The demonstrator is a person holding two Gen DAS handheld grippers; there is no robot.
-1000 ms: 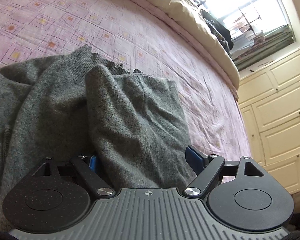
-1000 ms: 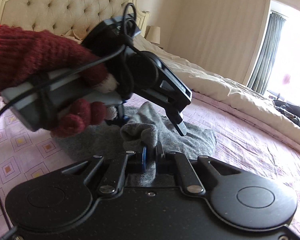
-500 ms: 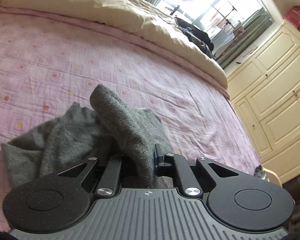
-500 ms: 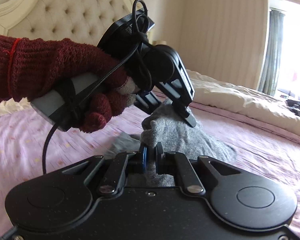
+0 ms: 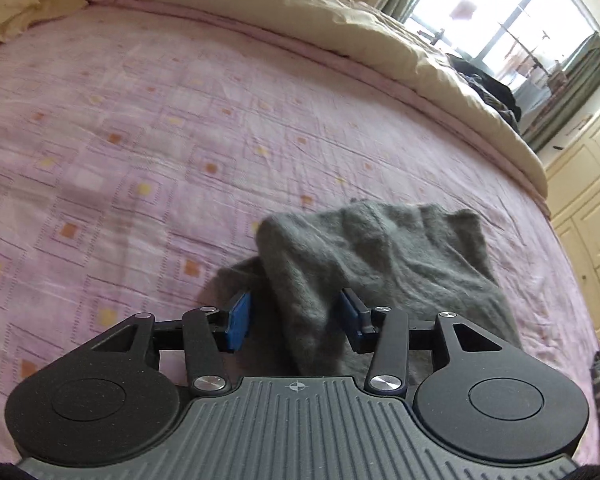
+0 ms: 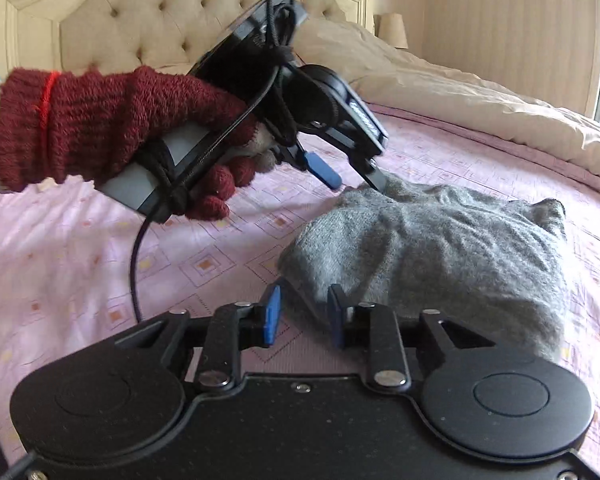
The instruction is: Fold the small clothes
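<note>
A small grey knit garment (image 5: 380,256) lies folded over in a loose heap on the pink patterned bedspread (image 5: 140,140); it also shows in the right wrist view (image 6: 440,248). My left gripper (image 5: 296,314) is open, and a fold of the garment rises between its blue pads without being pinched. In the right wrist view the left gripper (image 6: 352,178) is held by a red-gloved hand (image 6: 112,128) at the garment's far edge. My right gripper (image 6: 302,312) is open at the garment's near edge, cloth partly between its fingers.
A cream duvet (image 5: 340,28) is bunched along the far side of the bed. A tufted headboard (image 6: 140,12) stands behind. Cream cupboards (image 5: 596,208) and a bright window (image 5: 508,16) are at the right. Dark clothes (image 5: 488,88) lie near the window.
Both grippers were shut on the grey garment and held it raised; both have opened and the garment has dropped onto the bedspread, folded over.
</note>
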